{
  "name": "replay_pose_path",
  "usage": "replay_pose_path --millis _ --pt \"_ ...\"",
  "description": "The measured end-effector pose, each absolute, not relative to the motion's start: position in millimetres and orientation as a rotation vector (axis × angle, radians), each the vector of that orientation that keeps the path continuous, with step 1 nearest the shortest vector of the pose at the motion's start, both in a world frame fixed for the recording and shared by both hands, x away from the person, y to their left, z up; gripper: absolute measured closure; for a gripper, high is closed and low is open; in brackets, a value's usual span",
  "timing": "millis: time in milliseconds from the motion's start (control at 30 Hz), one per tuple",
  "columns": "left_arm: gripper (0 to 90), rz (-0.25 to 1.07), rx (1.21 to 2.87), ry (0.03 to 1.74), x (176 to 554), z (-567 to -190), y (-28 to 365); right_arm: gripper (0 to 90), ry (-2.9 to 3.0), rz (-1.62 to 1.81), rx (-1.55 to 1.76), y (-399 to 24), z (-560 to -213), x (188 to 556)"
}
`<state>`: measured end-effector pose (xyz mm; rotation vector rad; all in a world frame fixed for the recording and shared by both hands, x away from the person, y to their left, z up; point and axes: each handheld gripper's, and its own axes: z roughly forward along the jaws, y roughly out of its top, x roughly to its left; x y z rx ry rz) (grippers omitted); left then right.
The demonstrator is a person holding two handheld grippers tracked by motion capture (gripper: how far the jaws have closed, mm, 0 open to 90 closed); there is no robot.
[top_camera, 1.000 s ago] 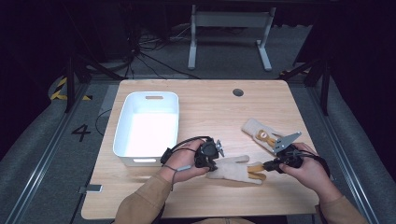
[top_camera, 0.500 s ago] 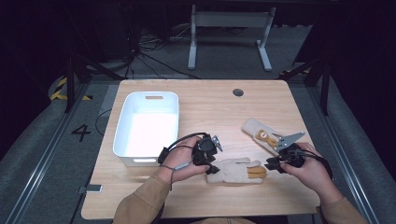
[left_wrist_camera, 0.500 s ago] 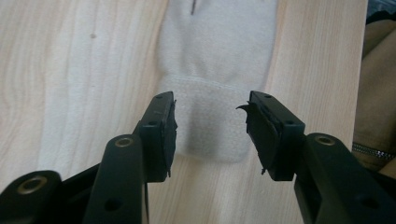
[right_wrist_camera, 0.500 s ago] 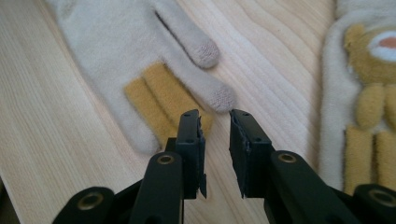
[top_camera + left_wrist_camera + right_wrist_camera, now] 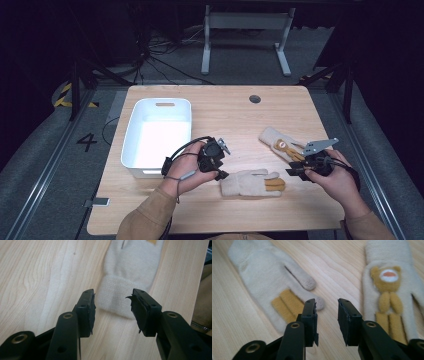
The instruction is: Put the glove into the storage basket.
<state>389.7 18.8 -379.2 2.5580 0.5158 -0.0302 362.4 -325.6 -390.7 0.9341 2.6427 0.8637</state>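
The pale wooden rectangular worktop (image 5: 220, 107) carries everything here. At its left stands a white rectangular plastic bin (image 5: 159, 136) with rounded corners and a slot handle in its far wall.

Near the front edge, between the two hands, lies a cream knitted glove with mustard-yellow finger patches (image 5: 251, 182), flat on the wood, its ribbed cuff toward the left gripper and its fingers toward the right gripper. A second cream glove bearing a brown bear face (image 5: 277, 144) lies just beyond it to the right, slanted, the two gloves close together.

The left gripper (image 5: 221, 174), held in the person's left hand, sits just off the cuff end of the patched glove. In the left gripper view its jaws stand apart, having just been opening and then easing in slightly, with the cuff (image 5: 115, 298) lying past the tips and not pressed by either pad.

The right gripper (image 5: 293, 171) hovers at the glove's fingertip end. In the right gripper view its jaws have just been opening and are apart, over bare wood, the patched glove (image 5: 274, 287) to one side and the bear glove (image 5: 392, 287) to the other.
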Motion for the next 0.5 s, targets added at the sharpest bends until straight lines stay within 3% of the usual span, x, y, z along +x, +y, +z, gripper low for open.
replay_pose_path --millis 500 --pt "50.3 0.012 2.456 0.698 380.6 -376.8 43.1 52.8 2.485 0.912 1.042 -348.2 -389.4 389.7"
